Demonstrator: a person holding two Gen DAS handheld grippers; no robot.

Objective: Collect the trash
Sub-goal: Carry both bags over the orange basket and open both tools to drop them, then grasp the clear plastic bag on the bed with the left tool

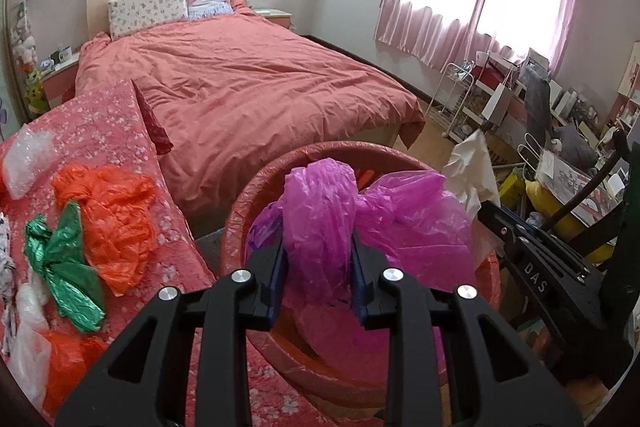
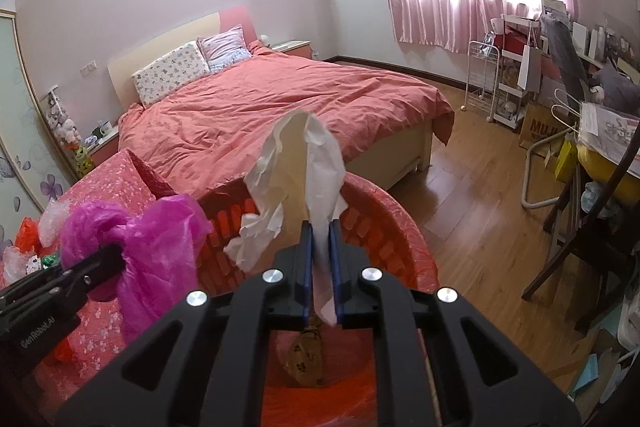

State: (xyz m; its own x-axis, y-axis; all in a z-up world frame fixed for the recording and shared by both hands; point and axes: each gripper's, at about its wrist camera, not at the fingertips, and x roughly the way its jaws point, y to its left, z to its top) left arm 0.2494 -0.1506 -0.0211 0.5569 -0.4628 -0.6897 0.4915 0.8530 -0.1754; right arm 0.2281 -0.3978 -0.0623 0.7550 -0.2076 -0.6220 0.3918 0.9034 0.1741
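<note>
My left gripper (image 1: 318, 247) is shut on a crumpled magenta plastic bag (image 1: 320, 203) and holds it over a red plastic basket (image 1: 236, 211). The bag also shows in the right wrist view (image 2: 160, 239), with the left gripper (image 2: 116, 259) at the left. My right gripper (image 2: 320, 259) is shut on a white and beige crumpled bag (image 2: 296, 167), held above the same red basket (image 2: 404, 227). That white bag shows in the left wrist view (image 1: 472, 171) with the right gripper (image 1: 492, 215) beside the basket's right rim. A brown patterned scrap (image 2: 306, 359) lies inside the basket.
On a pink floral cover (image 1: 104, 131) at the left lie an orange bag (image 1: 112, 215), a green foil bag (image 1: 64, 259) and clear bags (image 1: 24, 159). A bed with a red duvet (image 1: 248, 79) stands behind. A cluttered desk (image 2: 600, 131) and a dark chair (image 2: 592, 251) stand at the right on the wooden floor.
</note>
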